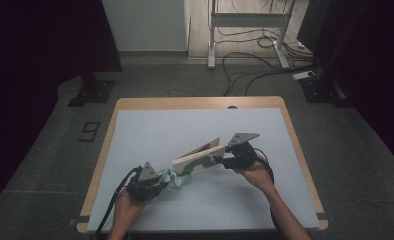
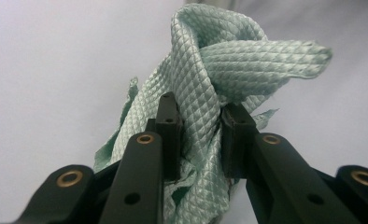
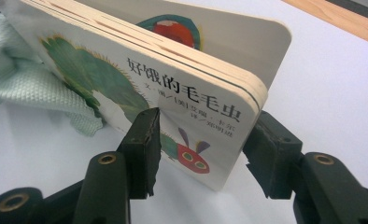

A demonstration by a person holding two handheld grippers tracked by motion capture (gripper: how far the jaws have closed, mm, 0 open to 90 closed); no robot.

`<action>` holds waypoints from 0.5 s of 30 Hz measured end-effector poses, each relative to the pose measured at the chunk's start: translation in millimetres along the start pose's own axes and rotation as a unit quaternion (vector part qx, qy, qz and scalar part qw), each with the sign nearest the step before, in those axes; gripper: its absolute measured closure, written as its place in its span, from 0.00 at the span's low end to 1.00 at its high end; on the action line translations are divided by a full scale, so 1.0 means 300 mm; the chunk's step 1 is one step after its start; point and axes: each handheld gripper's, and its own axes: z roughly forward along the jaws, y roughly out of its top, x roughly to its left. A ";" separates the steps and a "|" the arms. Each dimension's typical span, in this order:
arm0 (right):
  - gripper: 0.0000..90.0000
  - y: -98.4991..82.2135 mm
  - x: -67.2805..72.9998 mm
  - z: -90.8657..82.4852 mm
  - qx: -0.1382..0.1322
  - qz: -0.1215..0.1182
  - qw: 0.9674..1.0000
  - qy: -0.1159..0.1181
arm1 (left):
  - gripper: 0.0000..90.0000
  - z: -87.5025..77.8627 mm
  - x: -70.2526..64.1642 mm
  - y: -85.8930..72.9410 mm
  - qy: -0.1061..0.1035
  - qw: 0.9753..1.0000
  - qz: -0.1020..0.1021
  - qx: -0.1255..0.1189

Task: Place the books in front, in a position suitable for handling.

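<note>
R tongs (image 3: 201,154) clamp thick picture board book (image 3: 140,88) upright, steadying it; L tongs (image 2: 201,135) pinch bunched mint-green woven cloth (image 2: 210,70) at its cover, prob. for wiping.

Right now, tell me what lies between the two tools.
In the high view, the cloth in the left tool and the board book in the right tool.

High view overhead; both gripper views close, sharing cloth (image 2: 210,74).

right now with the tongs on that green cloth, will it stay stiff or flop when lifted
Likely floppy: the green cloth already folds and droops over the left tongs. Probably light, as a pinch bunches it. Its quilted weave looks grippy, so slipping seems unlikely.
</note>
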 end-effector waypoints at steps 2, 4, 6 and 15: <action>0.52 -0.002 0.001 -0.001 0.000 0.000 1.000 0.000 | 0.81 0.018 0.008 -0.001 0.001 1.000 0.000 0.008; 0.52 -0.003 0.000 -0.001 0.000 0.000 1.000 0.000 | 0.81 0.038 0.013 -0.001 0.003 1.000 0.000 0.013; 0.53 -0.002 0.000 0.001 -0.001 0.001 1.000 -0.001 | 0.80 0.058 0.020 -0.002 0.005 1.000 -0.001 0.020; 0.54 -0.006 0.003 -0.001 -0.001 0.000 1.000 -0.003 | 0.80 0.130 0.037 -0.018 -0.011 1.000 -0.014 0.025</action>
